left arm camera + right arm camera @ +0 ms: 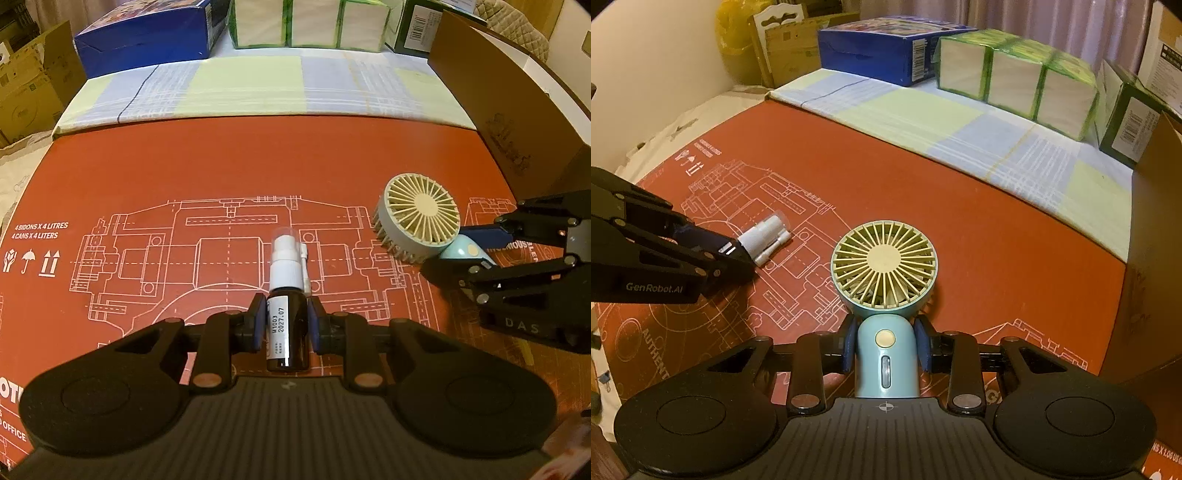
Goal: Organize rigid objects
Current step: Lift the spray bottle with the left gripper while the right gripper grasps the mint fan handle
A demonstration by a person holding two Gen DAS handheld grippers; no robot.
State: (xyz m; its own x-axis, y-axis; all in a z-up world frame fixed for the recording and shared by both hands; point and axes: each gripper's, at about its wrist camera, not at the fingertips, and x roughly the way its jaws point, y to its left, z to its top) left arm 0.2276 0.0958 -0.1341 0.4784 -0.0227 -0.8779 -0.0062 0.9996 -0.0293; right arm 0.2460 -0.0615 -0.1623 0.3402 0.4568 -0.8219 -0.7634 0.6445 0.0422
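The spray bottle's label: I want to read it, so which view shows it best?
The left wrist view: the spray bottle lies label-up between the left gripper pads. The right wrist view shows only its white nozzle end past that gripper.

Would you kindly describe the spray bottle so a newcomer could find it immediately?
Start at the red printed cardboard sheet covering the table. Near its middle, the left gripper clamps a small spray bottle. Unlike the pale handheld fan beside it, it is dark with a white nozzle.

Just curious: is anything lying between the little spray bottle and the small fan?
No. Between the spray bottle and the fan only bare red printed cardboard shows, clearest in the right wrist view.
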